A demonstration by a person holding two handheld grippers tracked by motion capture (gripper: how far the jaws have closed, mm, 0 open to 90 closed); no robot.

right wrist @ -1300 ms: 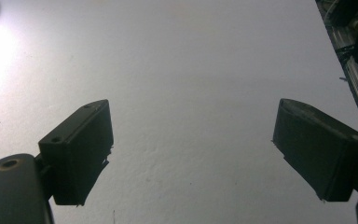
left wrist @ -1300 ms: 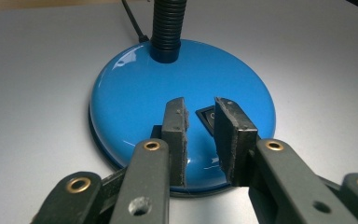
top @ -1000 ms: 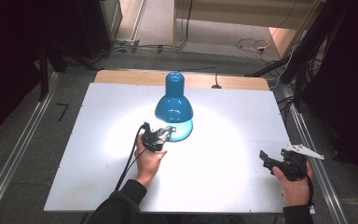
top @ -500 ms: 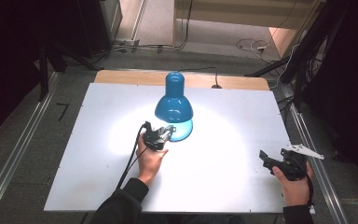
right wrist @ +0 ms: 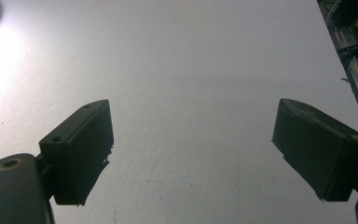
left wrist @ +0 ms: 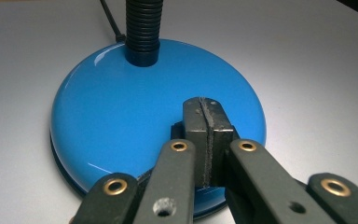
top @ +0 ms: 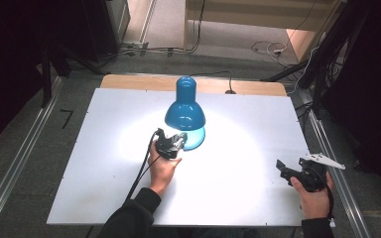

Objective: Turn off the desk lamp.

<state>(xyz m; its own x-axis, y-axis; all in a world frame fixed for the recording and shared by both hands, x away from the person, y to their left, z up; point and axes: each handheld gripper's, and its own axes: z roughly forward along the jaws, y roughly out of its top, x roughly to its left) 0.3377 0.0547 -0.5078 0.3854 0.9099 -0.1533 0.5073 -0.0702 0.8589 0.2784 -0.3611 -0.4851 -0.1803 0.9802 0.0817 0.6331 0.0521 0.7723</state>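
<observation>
Left tongs (left wrist: 206,140) closed over blue lamp base (left wrist: 121,116); right tongs (right wrist: 193,149) wide open, empty.

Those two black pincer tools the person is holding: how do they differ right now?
The left gripper has its jaws pressed together, with nothing visible between them; the right gripper has its jaws spread wide apart. The left one sits at the glossy blue round base of the lit desk lamp; the right one hovers over bare white tabletop near the table's right edge. Both have black blocky jaws and are hand-held.

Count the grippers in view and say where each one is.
2. The left gripper, shut, is at the blue lamp base mid-table; the right gripper, open, is near the table's right edge.
</observation>
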